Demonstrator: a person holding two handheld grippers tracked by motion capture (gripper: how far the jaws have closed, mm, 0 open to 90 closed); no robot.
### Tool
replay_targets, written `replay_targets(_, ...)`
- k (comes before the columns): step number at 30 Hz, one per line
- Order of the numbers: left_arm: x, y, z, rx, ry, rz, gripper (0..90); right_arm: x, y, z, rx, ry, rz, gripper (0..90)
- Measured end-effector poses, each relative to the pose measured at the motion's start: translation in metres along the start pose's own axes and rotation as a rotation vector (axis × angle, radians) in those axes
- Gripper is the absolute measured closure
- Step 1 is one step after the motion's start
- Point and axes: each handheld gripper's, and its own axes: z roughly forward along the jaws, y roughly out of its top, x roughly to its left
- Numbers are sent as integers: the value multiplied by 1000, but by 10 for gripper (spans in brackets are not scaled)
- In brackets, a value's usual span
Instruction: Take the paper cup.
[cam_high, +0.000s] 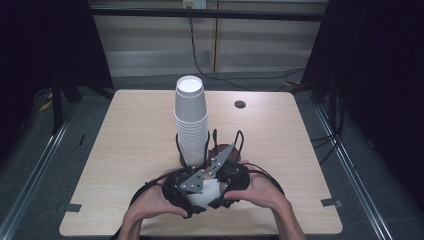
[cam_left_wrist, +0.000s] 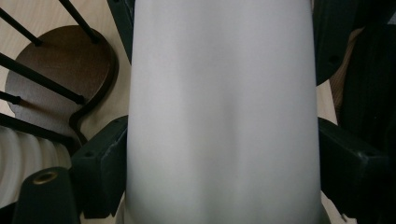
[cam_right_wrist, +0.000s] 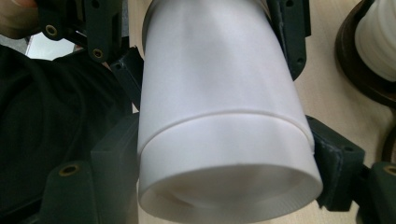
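Grippers meet over the table's near edge, both clamped on one white foam cup. The left gripper pinches its wall from either side; the right gripper pinches it at the rim band. Behind them a cup stack stands in a wire rack on the table. Light, soft and easily dented, the cup likely wants a gentle hold near its stiffer rim.
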Motion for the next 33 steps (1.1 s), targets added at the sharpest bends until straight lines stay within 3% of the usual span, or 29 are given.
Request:
replay_targets(8,1,-6,1,-64,-2,-1,140,2,1,-4,-4,-17,3,231)
replay_targets(19,2,-7,-4,-85,20,17,137,3,3,-6,-9,-22,1,232)
replay_targets(33,-1,-10,-20,-196,36,-19,143,4,3,-10,-50,-20,-25,233)
